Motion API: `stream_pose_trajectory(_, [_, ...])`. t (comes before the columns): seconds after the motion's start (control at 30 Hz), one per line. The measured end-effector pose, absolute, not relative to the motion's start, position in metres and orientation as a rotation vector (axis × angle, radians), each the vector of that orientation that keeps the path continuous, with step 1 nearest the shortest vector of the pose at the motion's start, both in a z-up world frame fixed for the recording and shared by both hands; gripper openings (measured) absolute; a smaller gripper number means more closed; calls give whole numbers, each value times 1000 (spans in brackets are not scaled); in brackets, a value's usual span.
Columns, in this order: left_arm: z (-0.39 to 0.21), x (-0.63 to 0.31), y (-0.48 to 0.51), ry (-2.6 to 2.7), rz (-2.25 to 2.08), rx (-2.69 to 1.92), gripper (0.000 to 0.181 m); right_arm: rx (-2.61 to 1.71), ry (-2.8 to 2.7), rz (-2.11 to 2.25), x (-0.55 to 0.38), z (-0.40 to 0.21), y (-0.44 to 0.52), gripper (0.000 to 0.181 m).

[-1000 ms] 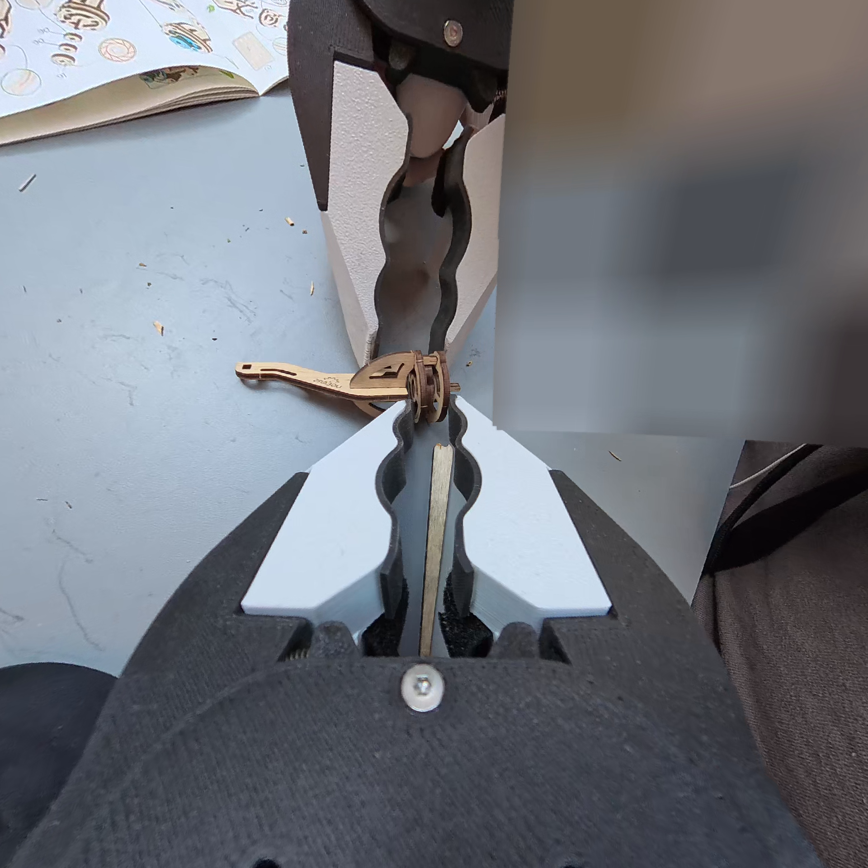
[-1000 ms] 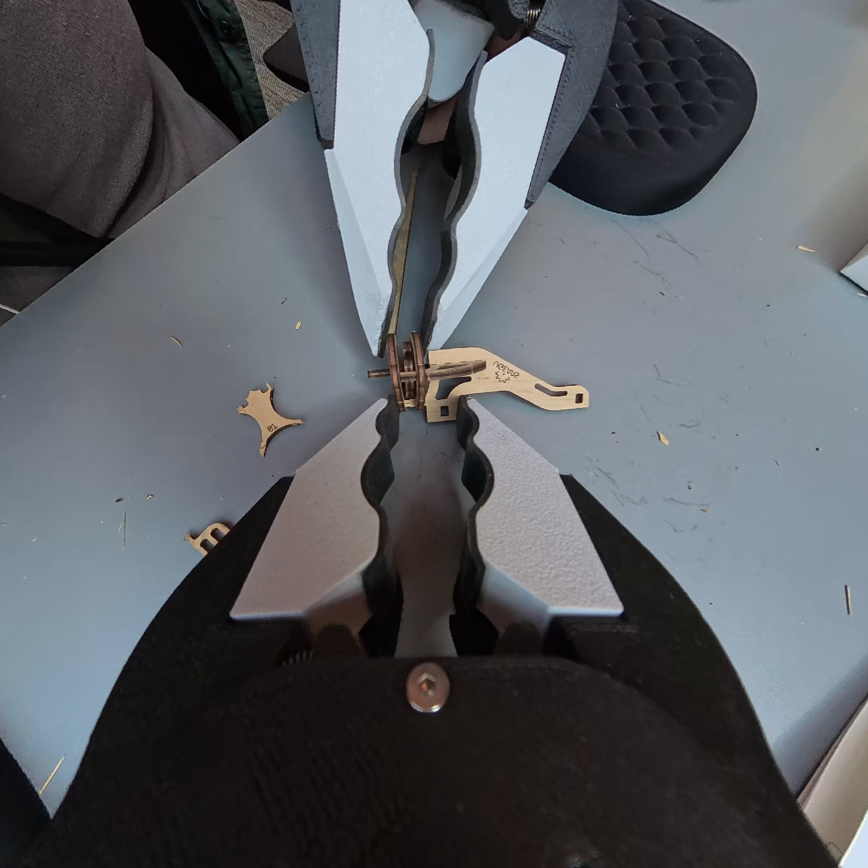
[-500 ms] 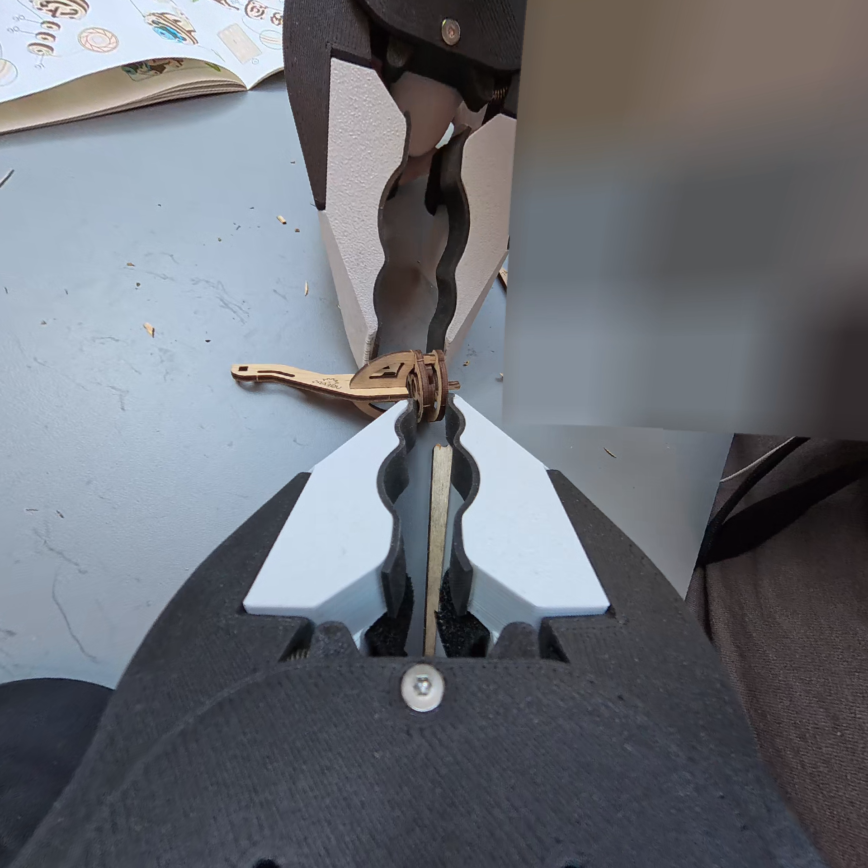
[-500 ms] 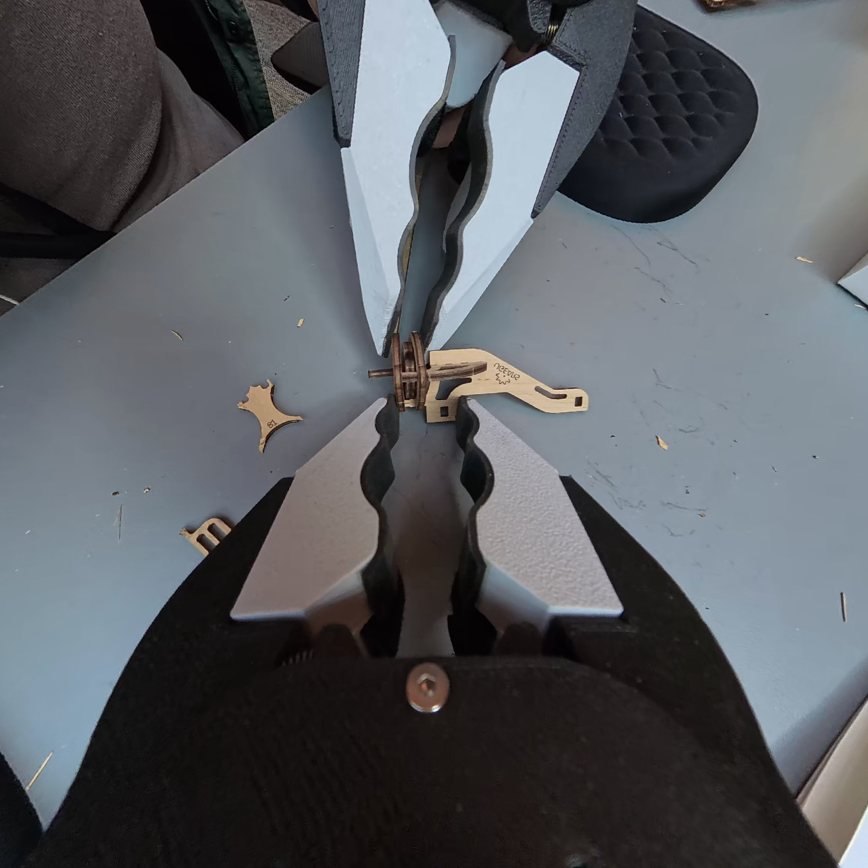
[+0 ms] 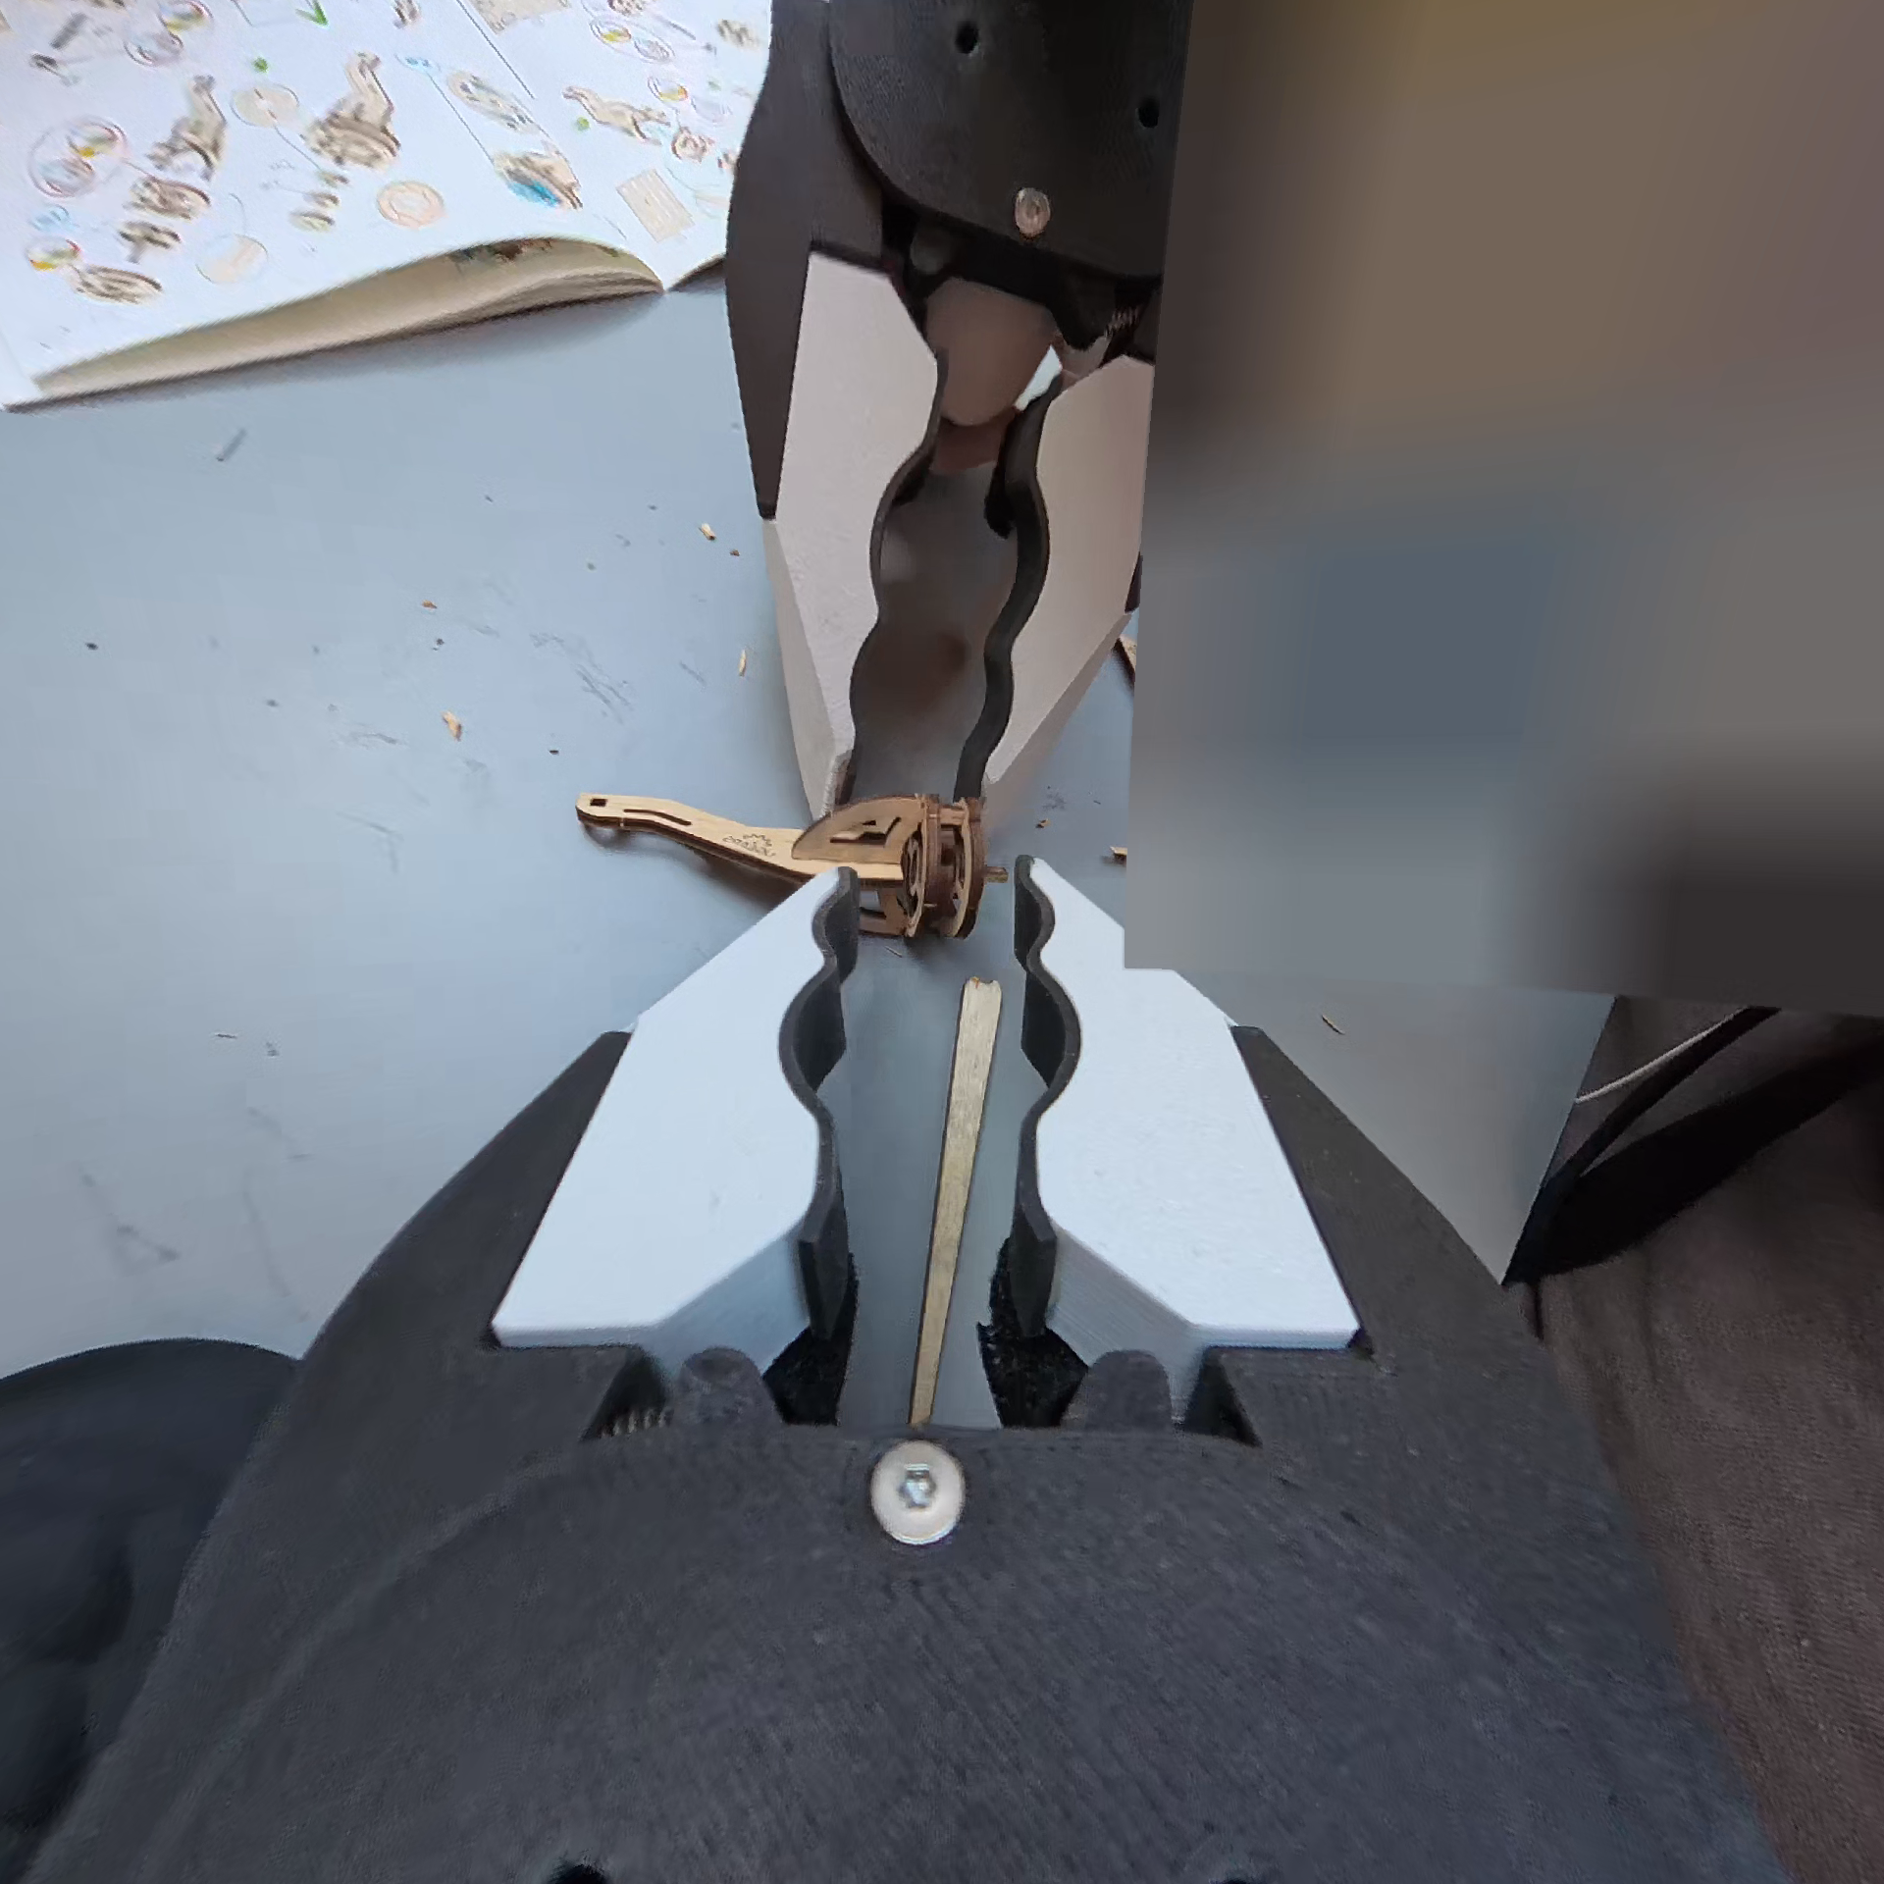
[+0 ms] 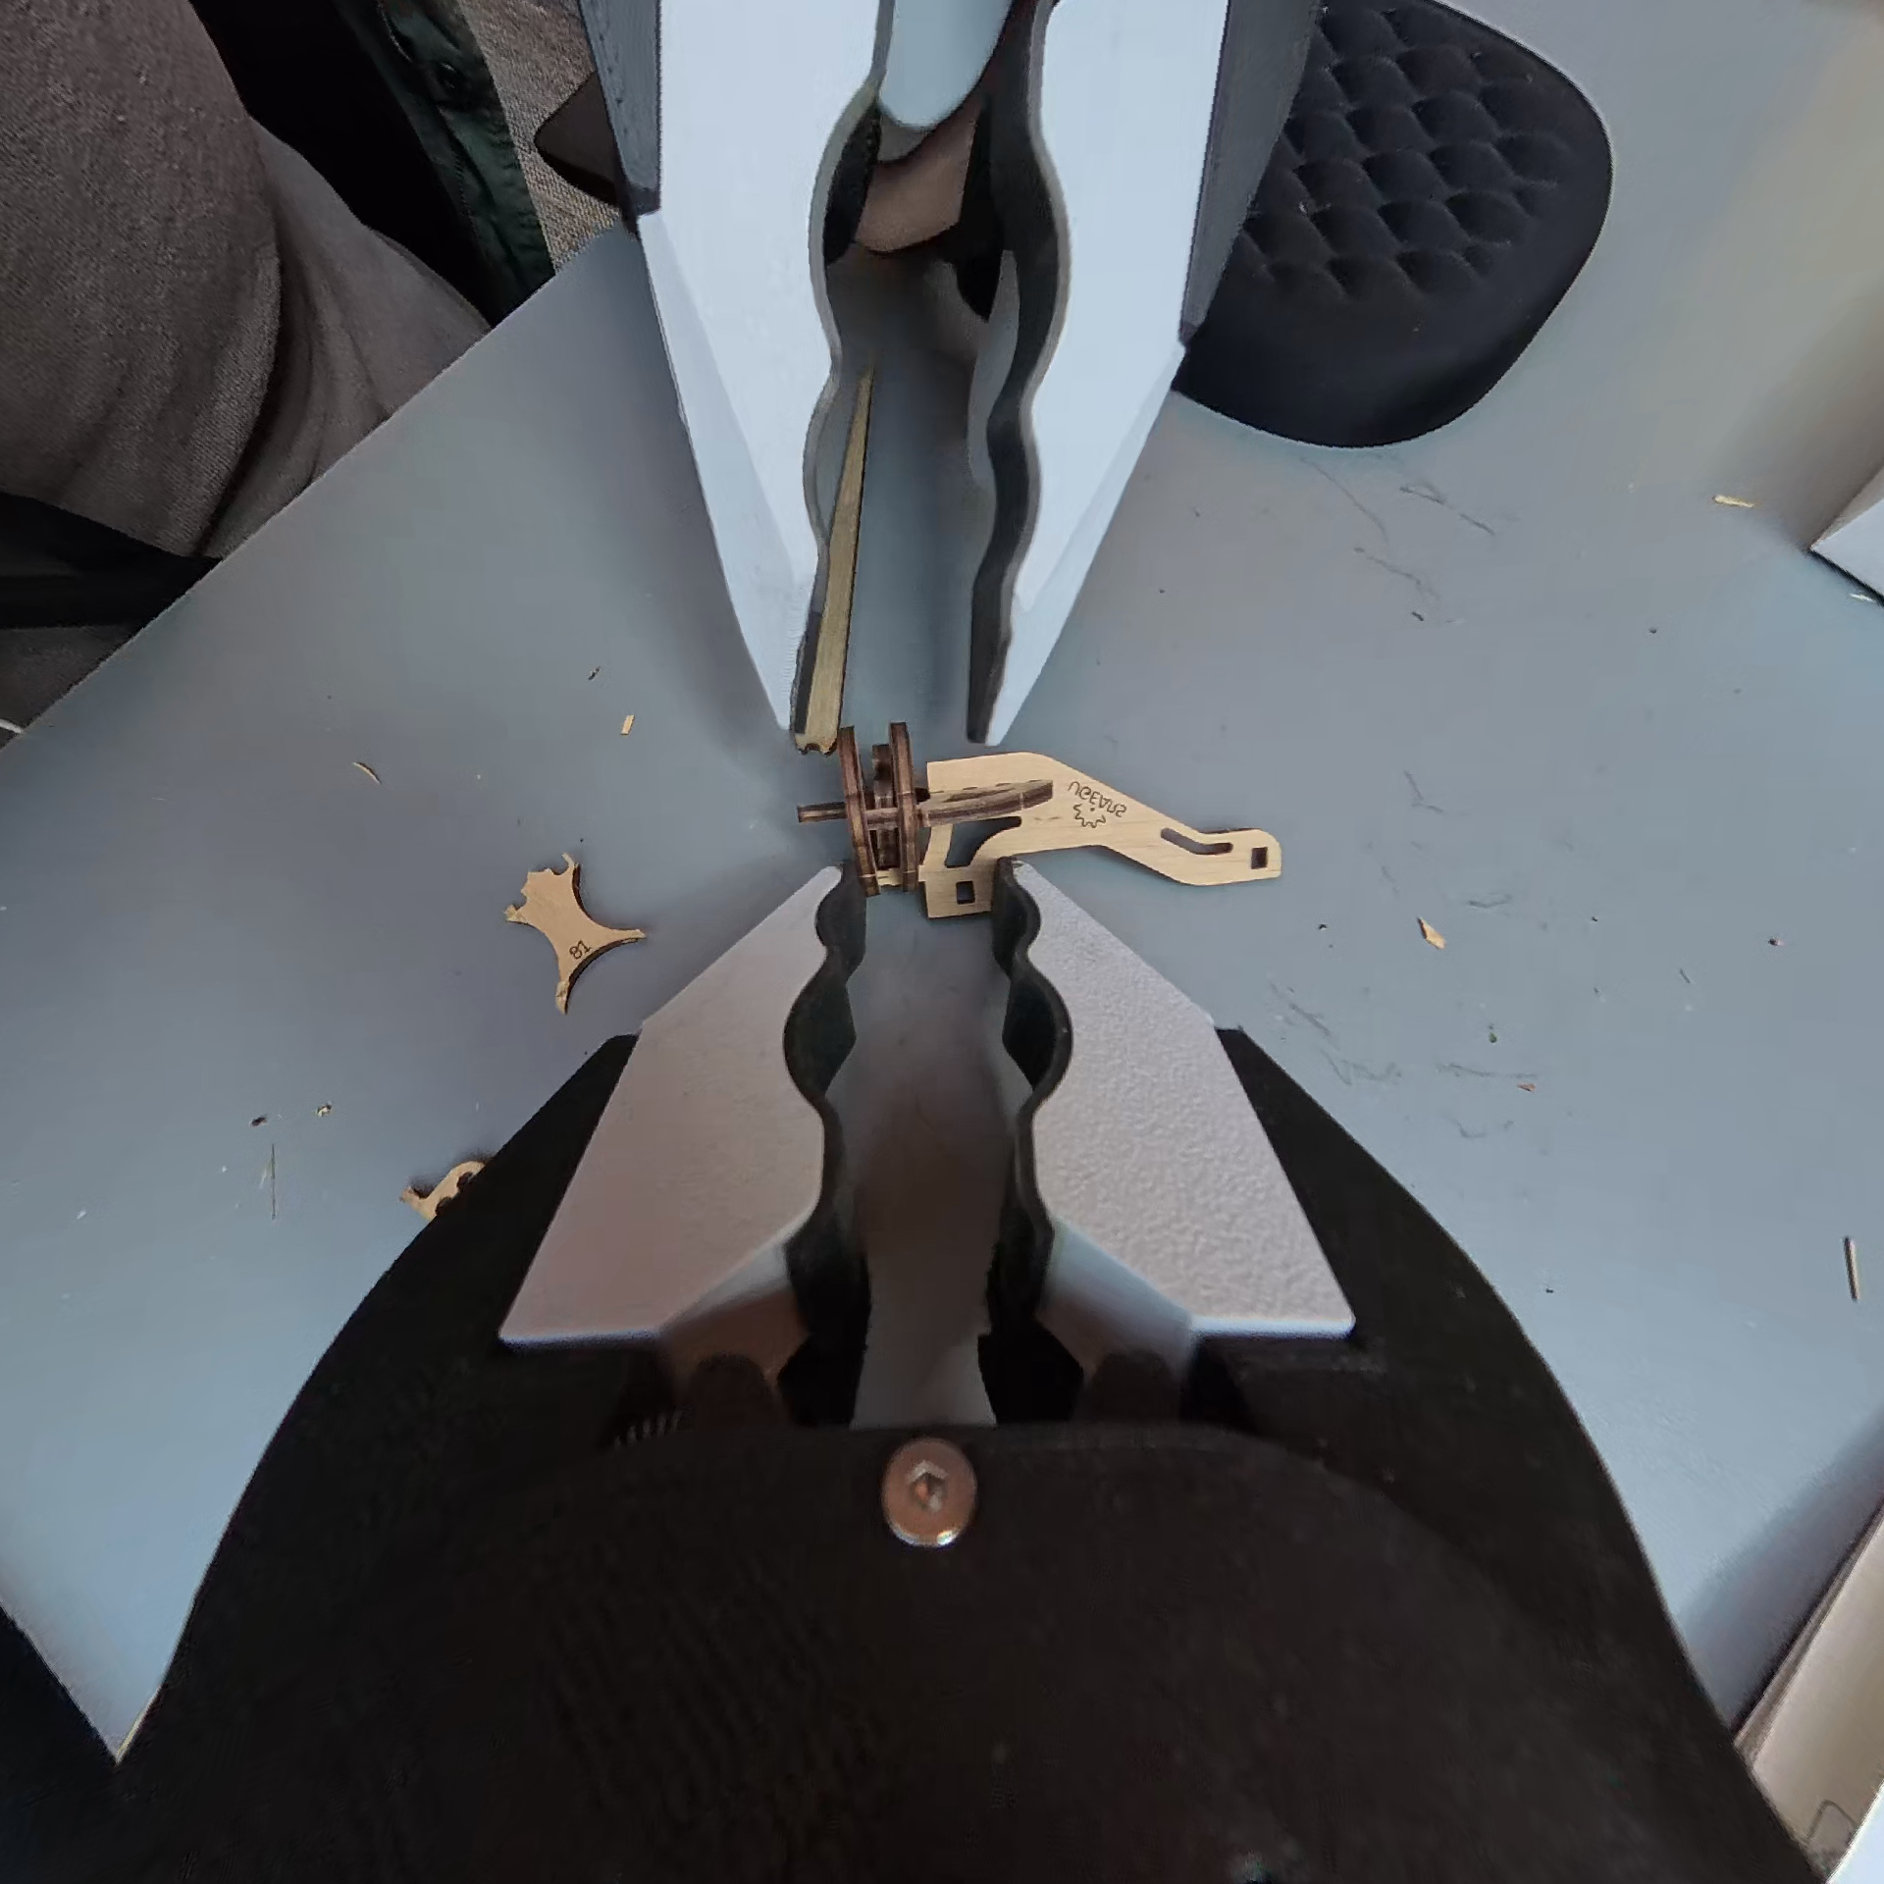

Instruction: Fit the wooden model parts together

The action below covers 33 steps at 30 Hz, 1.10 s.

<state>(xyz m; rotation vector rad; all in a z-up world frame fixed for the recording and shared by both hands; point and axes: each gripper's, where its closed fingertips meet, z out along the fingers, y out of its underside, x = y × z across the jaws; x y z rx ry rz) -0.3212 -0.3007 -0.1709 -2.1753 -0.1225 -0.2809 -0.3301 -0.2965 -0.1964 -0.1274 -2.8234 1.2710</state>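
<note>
A small wooden assembly [image 6: 1019,816], a stack of discs on a pin joined to a flat slotted arm [image 6: 1172,836], rests on the blue-grey table [image 6: 1427,765]. My right gripper [image 6: 923,872] is shut on its disc-and-bracket end. My left gripper [image 5: 933,897] faces it from the opposite side, its jaws open, with its tips just short of the discs [image 5: 918,867]. A thin wooden strip [image 5: 963,1172] stands loose between the left fingers. In the right wrist view the strip [image 6: 841,571] leans along one left finger.
An open instruction booklet [image 5: 306,184] lies at the far left. A black padded rest [image 6: 1407,224] sits by the left gripper. Two loose wooden offcuts [image 6: 571,928] [image 6: 438,1193] lie beside my right gripper. A person's clothed lap [image 6: 153,306] is past the table edge. My left and right fingertips are right by each other.
My left gripper's jaws have spread apart and let go of the disc stack. The strip now stands free between them. My right gripper keeps its hold on the assembly.
</note>
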Motion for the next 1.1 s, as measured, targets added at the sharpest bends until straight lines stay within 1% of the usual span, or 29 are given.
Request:
stream_pose_trajectory(0.1, [-157, -323, -298, -80, -209, -2141, 28, -140, -2821, 1271, -331, -196, -297, 25])
stream_pose_trajectory(0.17, [-154, -323, -294, -15, -141, -2129, 30, -152, -2820, 1273, -331, -196, -297, 25])
stream_pose_trajectory(0.3, [-165, -324, -287, 89, -17, -2158, 35, -155, -2818, 1274, -331, -196, -297, 25])
stream_pose_trajectory(0.4, [-169, -323, -283, 68, -76, -2148, 33, -153, -2815, 1269, -331, -196, -297, 25])
stream_pose_trajectory(0.63, [-180, -329, -282, 53, -61, -2161, 37, -149, -2815, 1271, -331, -196, -298, 25])
stream_pose_trajectory(1.1, [-180, -328, -282, 49, -45, -2161, 32, -161, -2816, 1281, -331, -196, -298, 25])
